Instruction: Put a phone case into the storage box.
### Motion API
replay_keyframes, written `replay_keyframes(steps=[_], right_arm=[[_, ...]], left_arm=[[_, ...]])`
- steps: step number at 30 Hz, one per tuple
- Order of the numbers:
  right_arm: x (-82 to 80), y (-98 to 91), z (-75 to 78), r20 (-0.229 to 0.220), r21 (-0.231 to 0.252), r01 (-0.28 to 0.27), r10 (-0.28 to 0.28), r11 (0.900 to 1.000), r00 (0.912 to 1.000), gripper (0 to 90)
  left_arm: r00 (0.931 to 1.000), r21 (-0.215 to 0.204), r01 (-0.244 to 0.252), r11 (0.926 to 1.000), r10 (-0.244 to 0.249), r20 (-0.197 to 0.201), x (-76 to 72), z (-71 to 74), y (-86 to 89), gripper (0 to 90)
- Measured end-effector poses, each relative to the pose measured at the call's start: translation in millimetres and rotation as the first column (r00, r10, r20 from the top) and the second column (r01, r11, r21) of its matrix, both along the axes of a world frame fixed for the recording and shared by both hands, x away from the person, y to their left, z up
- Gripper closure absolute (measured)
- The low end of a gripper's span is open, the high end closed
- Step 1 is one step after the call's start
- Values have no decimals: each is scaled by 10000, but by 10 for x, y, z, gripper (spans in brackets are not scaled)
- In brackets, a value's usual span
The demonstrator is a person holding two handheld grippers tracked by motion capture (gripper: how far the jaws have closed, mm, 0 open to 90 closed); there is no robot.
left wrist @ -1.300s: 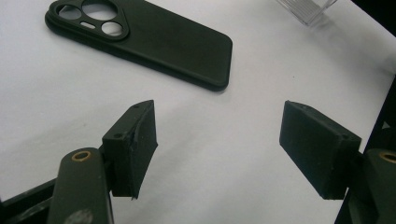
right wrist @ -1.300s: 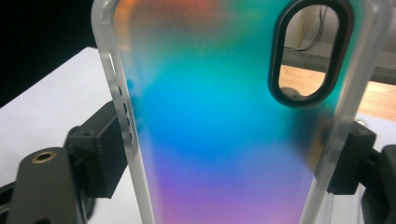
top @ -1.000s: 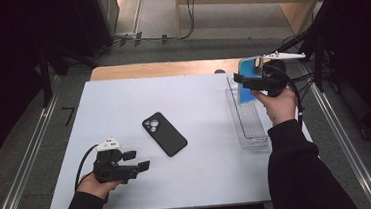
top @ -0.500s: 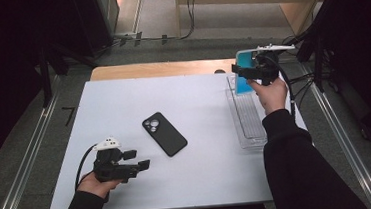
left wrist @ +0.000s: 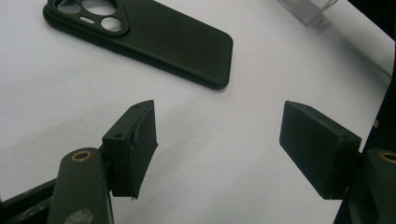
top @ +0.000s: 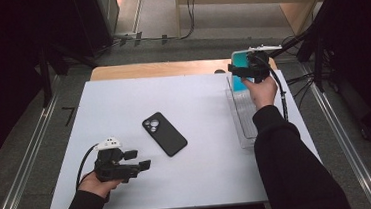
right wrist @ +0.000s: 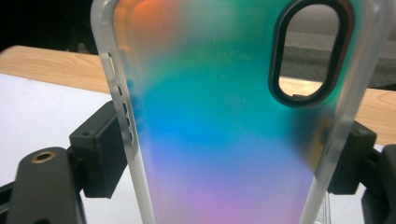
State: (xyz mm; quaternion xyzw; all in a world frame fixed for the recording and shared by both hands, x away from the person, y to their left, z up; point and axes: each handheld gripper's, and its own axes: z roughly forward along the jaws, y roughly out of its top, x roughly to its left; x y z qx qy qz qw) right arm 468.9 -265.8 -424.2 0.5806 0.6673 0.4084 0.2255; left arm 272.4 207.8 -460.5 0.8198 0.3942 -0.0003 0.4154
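1. The right gripper is clamped on an iridescent phone case; in the right gripper view its two pads press on the case's frosted side edges, and the case stands upright between them with its oval camera cutout at the top.
2. Compared with a second ago, the right hand has carried the case away from the person, from over the middle of the clear tray to the tray's far end, near the wooden edge of the table.
3. The left gripper has not moved: it rests low at the near left of the white mat, its jaws standing apart with nothing between them.
4. The black phone lies face down on the mat, well apart from the case and just ahead of the left gripper.
5. My reading: the case is lifted out of the tray, so the picking step looks done; the case must yet be brought over to the phone for fitting.
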Motion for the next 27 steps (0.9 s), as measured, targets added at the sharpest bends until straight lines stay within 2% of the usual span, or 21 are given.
replay_keyframes(steps=[5,9,12,18,21,27], right_arm=[[103,-22,-140,-281,-219,231,-238,9995,9993,159],[163,-50,-230,-575,-165,353,-362,9992,9977,157],[181,-54,-279,-914,92,479,-469,9988,9947,156],[214,-28,-321,-799,-74,487,-491,9988,9956,153],[258,-11,-355,-814,-351,624,-651,9974,9946,138],[308,-6,-351,-1134,-522,829,-884,9952,9896,76]], left_arm=[[10000,-7,54,10000,-54,-11,-1,-1,-6,275],[10000,-2,8,10000,-8,6,0,-3,-4,275],[10000,-49,2,10000,-2,2,3,-5,2,275],[10000,-35,72,10000,-72,-51,2,-8,-11,275],[10000,-17,75,10000,-75,-53,1,-11,-17,275],[10000,-31,58,10000,-58,-58,2,-9,-12,275]])
